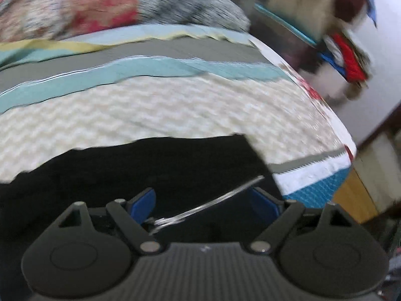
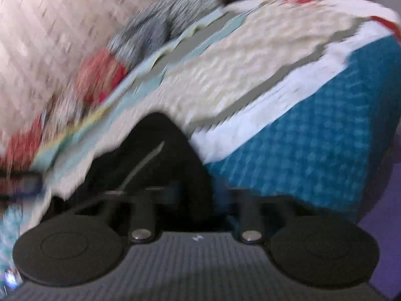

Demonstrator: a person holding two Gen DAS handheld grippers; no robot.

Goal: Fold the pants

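The pants (image 1: 150, 165) are matt black cloth. The bedspread (image 1: 155, 110) is woven fabric with a rough, wavy texture. The left hand-held gripper (image 1: 208, 200) is matt black ribbed plastic with blue pads (image 1: 142, 205).

Left tool (image 1: 203, 203), blue fingers (image 1: 142, 204) spread, over black pants (image 1: 140, 165) on bedspread (image 1: 150, 110).

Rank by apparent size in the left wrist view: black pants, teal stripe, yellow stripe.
1. black pants, though nearness to the camera inflates them
2. teal stripe
3. yellow stripe
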